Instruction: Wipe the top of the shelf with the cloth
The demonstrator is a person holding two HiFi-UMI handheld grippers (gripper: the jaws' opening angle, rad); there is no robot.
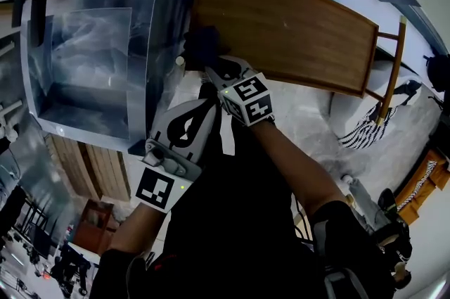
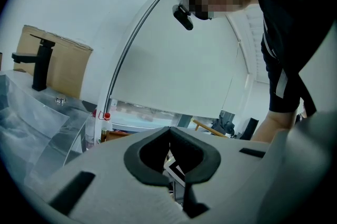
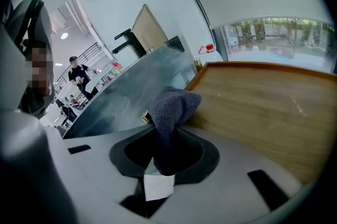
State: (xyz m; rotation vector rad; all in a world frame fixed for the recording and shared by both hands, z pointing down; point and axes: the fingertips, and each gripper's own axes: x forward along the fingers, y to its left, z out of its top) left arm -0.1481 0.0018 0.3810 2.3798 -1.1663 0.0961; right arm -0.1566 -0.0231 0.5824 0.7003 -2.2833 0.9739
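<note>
The cloth point(image 3: 171, 107) is clamped in the right tongs point(image 3: 167, 136) and held at the 9 o'clock end of the shelf point(image 3: 263, 107) for wiping, while the left tongs point(image 2: 169, 132), closed on nothing, are held clear.

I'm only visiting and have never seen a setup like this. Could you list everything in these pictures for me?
shelf top: one, brown wood, upper middle of the head view.
cloth: one, dark blue-grey, at the shelf's left corner.
sink: one, shiny metal, left of the shelf.
faucet: one, black, on the sink's rim.
striped fabric: one, black and white, below the shelf's right end.
left gripper: one, grey, jaws together, empty, near the person's body.
right gripper: one, grey, jaws clamped on the cloth.
</note>
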